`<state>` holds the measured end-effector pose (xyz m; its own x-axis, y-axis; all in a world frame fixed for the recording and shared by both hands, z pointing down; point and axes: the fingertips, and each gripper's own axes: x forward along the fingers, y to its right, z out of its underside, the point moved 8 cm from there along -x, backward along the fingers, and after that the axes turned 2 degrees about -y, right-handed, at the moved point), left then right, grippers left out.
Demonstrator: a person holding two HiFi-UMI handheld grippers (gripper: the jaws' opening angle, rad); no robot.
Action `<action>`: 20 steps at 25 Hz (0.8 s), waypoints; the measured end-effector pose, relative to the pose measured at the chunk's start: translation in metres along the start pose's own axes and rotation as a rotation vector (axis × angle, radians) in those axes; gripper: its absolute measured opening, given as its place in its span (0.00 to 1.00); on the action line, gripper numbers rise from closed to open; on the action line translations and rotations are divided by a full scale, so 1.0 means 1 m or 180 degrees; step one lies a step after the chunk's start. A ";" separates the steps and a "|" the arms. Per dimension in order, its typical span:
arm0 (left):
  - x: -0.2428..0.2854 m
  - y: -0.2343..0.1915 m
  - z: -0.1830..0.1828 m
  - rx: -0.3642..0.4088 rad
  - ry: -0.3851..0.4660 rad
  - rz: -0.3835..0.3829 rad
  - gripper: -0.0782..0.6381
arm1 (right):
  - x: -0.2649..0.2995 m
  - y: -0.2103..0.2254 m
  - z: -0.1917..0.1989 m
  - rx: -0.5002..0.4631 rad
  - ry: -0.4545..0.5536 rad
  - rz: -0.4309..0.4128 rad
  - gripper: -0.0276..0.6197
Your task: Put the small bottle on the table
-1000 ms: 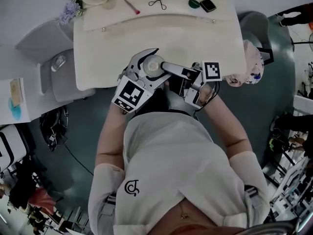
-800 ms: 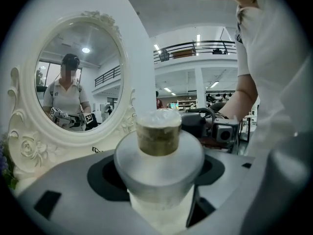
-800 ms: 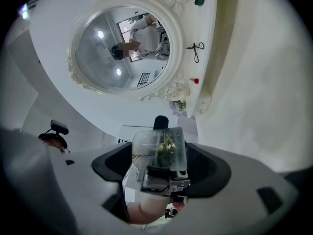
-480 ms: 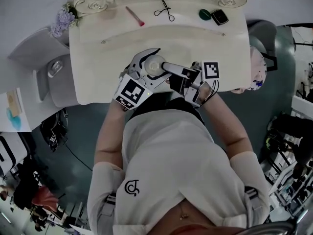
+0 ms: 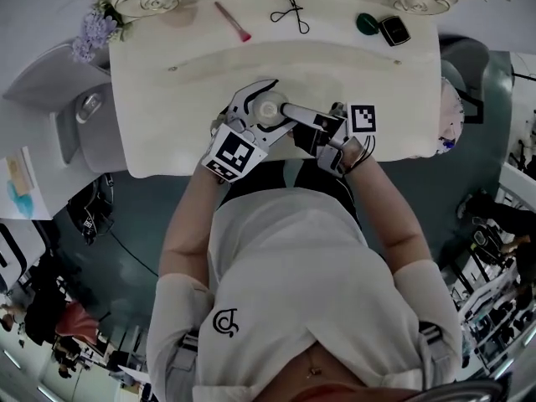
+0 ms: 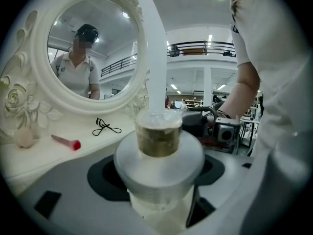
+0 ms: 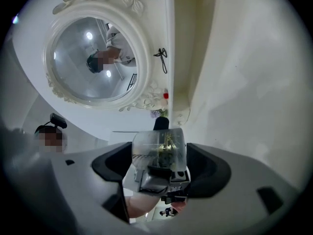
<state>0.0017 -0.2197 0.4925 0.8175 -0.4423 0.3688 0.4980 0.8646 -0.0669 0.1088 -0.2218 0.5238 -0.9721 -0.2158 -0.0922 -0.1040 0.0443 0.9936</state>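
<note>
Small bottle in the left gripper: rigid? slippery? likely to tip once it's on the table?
Probably rigid: the small bottle shows no dent between the jaws of the left gripper. Its collar looks smooth and glossy, so likely slippery. A tall clear cap and wide collar over a narrower body suggest it might tip if set down tilted.

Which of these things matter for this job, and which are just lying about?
Job: bottle, left tongs, right tongs, table.
Lying about: brush, eyelash curler, green oval item, black case, flowers, mirror.
</note>
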 end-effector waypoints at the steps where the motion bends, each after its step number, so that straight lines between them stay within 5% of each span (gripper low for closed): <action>1: 0.002 0.000 0.003 -0.0016 -0.0025 -0.0002 0.60 | -0.001 0.004 0.000 0.0026 0.0019 0.0000 0.59; 20: 0.029 0.000 0.049 -0.0006 -0.0533 -0.0182 0.60 | -0.022 0.040 -0.014 -0.0294 0.0053 0.0738 0.54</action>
<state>0.0111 -0.2210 0.5490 0.7283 -0.4448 0.5213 0.5430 0.8386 -0.0431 0.1288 -0.2287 0.5669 -0.9641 -0.2262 0.1394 0.1419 0.0053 0.9899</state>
